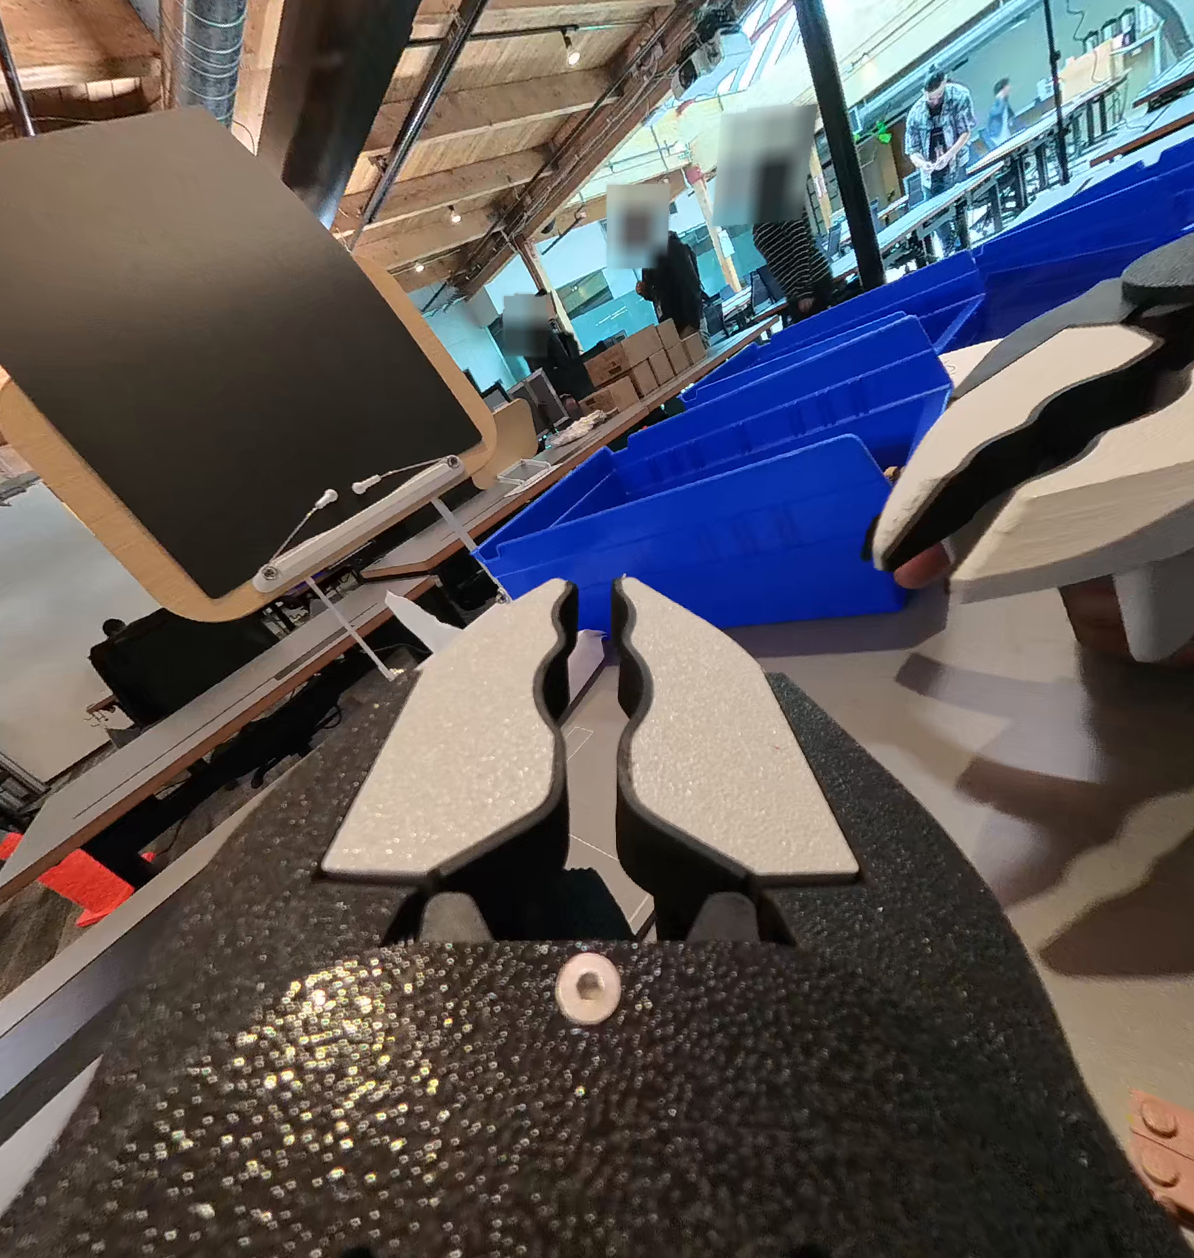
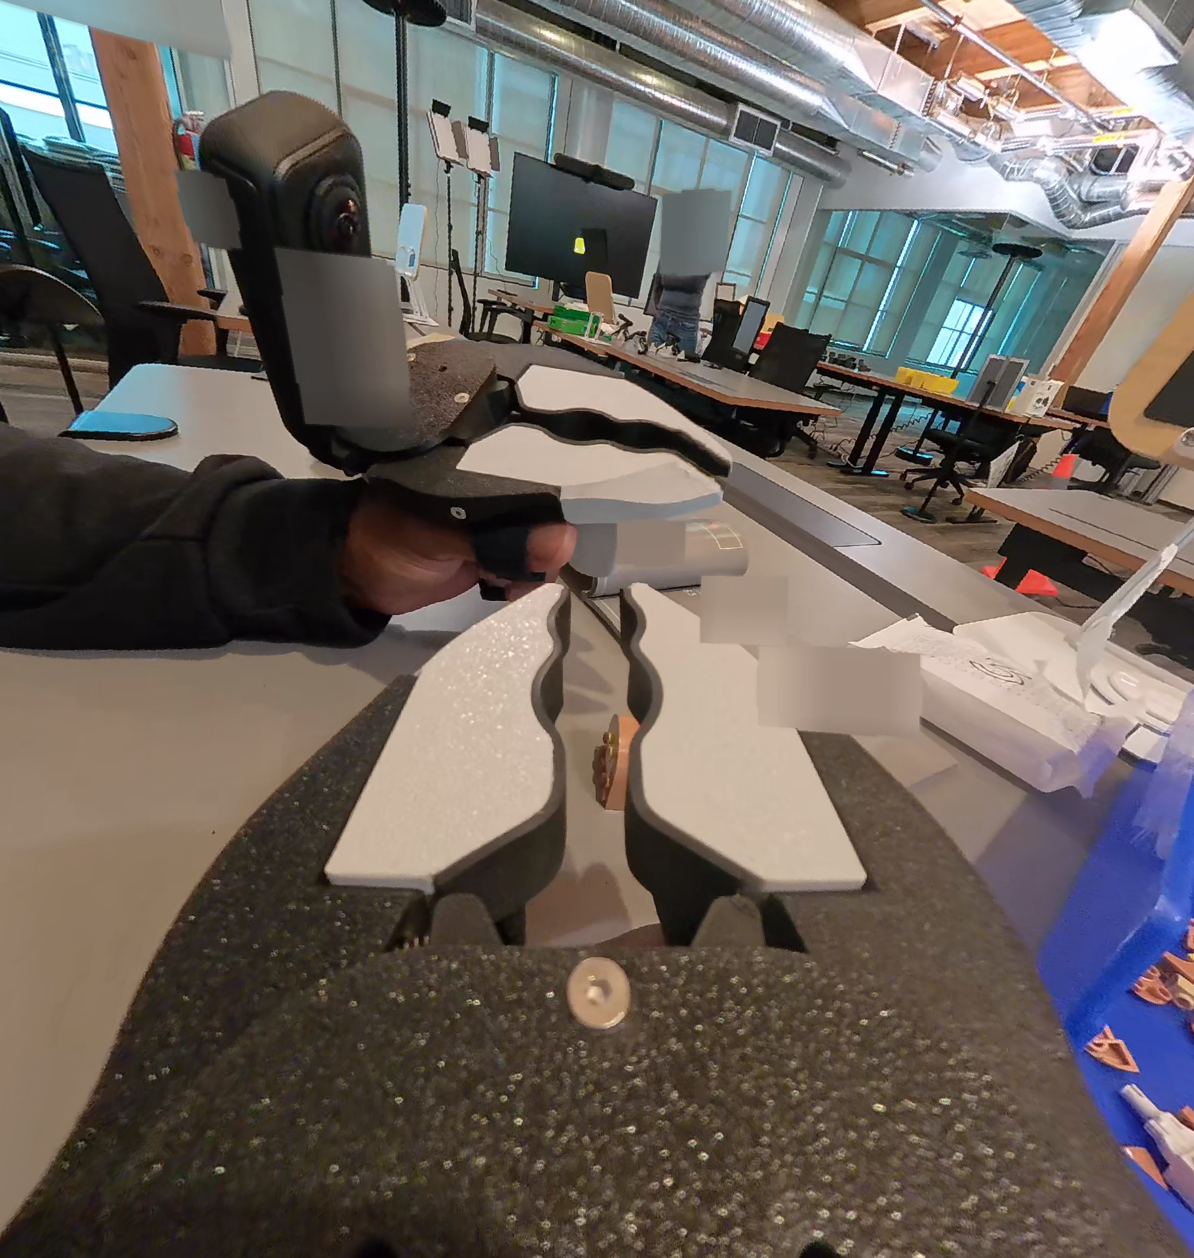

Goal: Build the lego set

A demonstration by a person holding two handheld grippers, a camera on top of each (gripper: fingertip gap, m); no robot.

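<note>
My right gripper [image 2: 598, 592] hangs low over the grey table [image 2: 138, 749] with its jaws a little apart. A small brown studded brick [image 2: 615, 759] stands on edge between its fingers, against the right finger [image 2: 703, 749]. A strip of table shows between the studs and the left finger, so I do not count it as gripped. My left gripper [image 1: 594, 589] has only a narrow gap with nothing in it. It also shows in the right wrist view [image 2: 720, 476], held by a hand just beyond my right fingertips. The right gripper [image 1: 918, 561] shows at the right edge of the left wrist view.
A row of blue bins [image 1: 717, 544] stands behind the grippers. One bin [image 2: 1125, 1021] at the right holds several small brown and grey bricks. A brown studded plate [image 1: 1180, 1171] lies flat on the table. White paper [image 2: 989, 681] lies beside the bin. A dark panel on a stand [image 1: 206, 340] leans at the left. Spacing between my two grippers at the tips: around 7 cm.
</note>
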